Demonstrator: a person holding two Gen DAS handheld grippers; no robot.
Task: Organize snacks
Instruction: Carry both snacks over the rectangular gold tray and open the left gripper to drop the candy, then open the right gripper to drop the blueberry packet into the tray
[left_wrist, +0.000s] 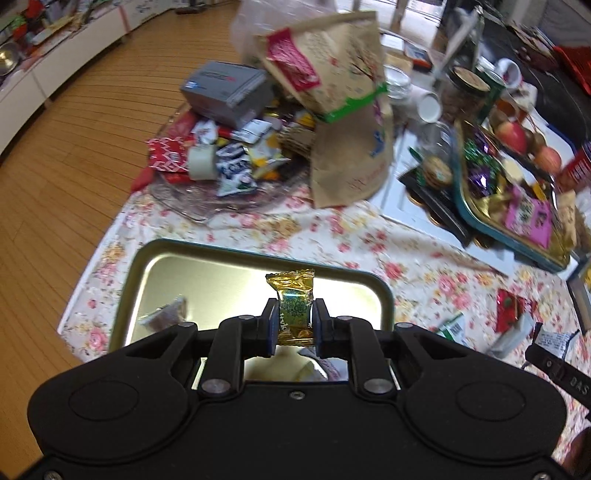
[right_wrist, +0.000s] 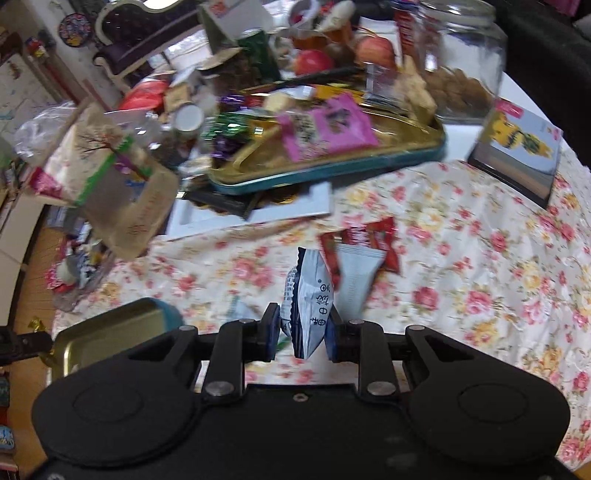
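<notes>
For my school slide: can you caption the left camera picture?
Left claw holds a gold candy above the tin tray.

The gold tin's (left_wrist: 258, 254) near edge hides behind the tongs.

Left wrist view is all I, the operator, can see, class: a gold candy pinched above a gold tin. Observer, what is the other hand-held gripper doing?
Observer: The right hand-held gripper is shut on a pale blue-grey snack packet.
Operator: What lies just beyond it?
Observer: A white packet overlapping red wrappers on the floral tablecloth.
Operator: Anything at the far right of the table?
Observer: A booklet with a yellow figure, beside a big glass jar holding biscuits.
</notes>
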